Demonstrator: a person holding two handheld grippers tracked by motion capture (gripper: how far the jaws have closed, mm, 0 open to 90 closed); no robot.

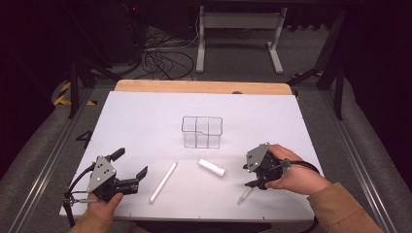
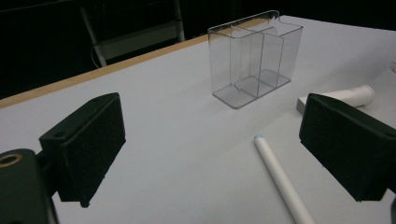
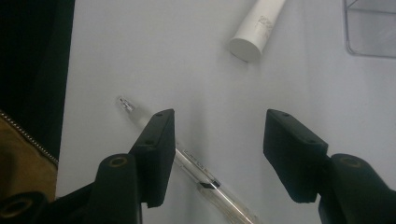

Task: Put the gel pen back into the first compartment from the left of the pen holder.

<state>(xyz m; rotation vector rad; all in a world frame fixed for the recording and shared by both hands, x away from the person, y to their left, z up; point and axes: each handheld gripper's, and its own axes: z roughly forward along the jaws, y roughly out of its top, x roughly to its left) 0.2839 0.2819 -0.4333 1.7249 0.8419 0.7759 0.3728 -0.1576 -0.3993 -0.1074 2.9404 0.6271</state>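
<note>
Nearest the camera, at the near right of the white table [image 1: 145, 107], a clear pen [image 1: 244, 195] lies flat, its tip pointing toward the near edge. The right gripper [image 1: 256, 184] stands directly over it, jaws apart and empty. In the right gripper view the pen [image 3: 205, 179] runs diagonally under one jaw rather than through the middle of the gap.

Risk one: closing from this stance would likely catch the pen off-centre or across its length. A thin, smooth barrel could roll or flick out toward the near edge, which is close by. The cause would be the slanted alignment and the flat lie, which leaves little to get under.

At the near left, the left gripper [image 1: 130, 180] rests low with jaws wide apart, holding nothing. Just right of it lies a long white stick [image 1: 163, 182].

Further in, a short white tube [image 1: 211, 168] lies between the pen and the clear divided box [image 1: 202, 131], which stands mid-table.

Risk two: a carry toward the box passes over the tube; a low path could knock it. The box looks light and narrow in its compartments, so a tilted drop could tip it or miss.
</note>
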